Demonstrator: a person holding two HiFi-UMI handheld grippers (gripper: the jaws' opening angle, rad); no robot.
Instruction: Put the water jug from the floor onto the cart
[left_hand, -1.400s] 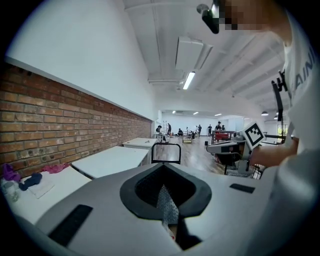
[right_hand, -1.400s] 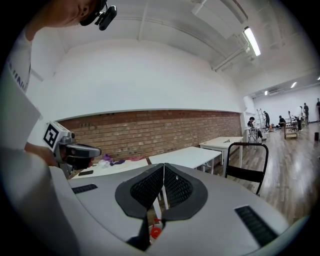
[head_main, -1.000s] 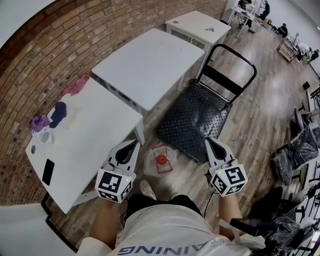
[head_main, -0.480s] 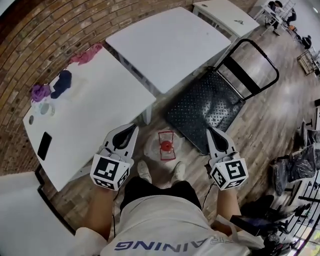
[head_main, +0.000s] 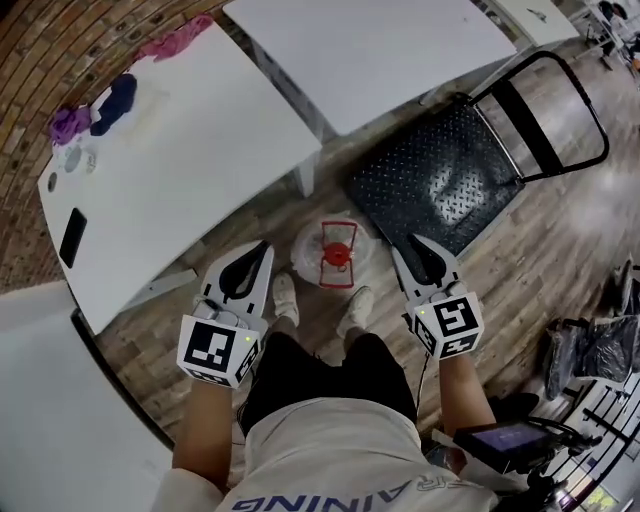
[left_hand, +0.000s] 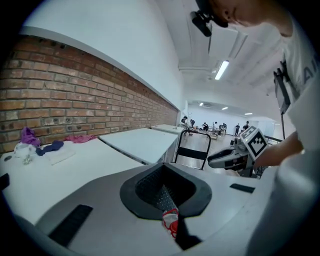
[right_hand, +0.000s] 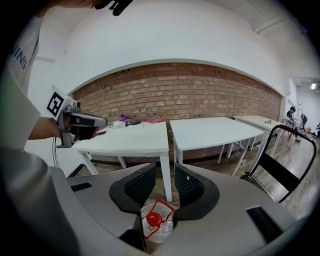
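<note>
Head view: the water jug (head_main: 335, 252) stands on the wooden floor (head_main: 520, 265) just ahead of the person's shoes (head_main: 285, 298), near the cart (head_main: 440, 175). The left gripper (head_main: 260, 250) hovers beside it, jaws together and empty. The right gripper (head_main: 412, 248) has its jaws opening, slightly apart, with nothing between them.

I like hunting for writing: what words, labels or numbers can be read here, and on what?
"AINING": upside down on the person's white shirt, first letters unclear.
None on the marker cubes: only black-and-white squares.
None legible on the water jug.
</note>
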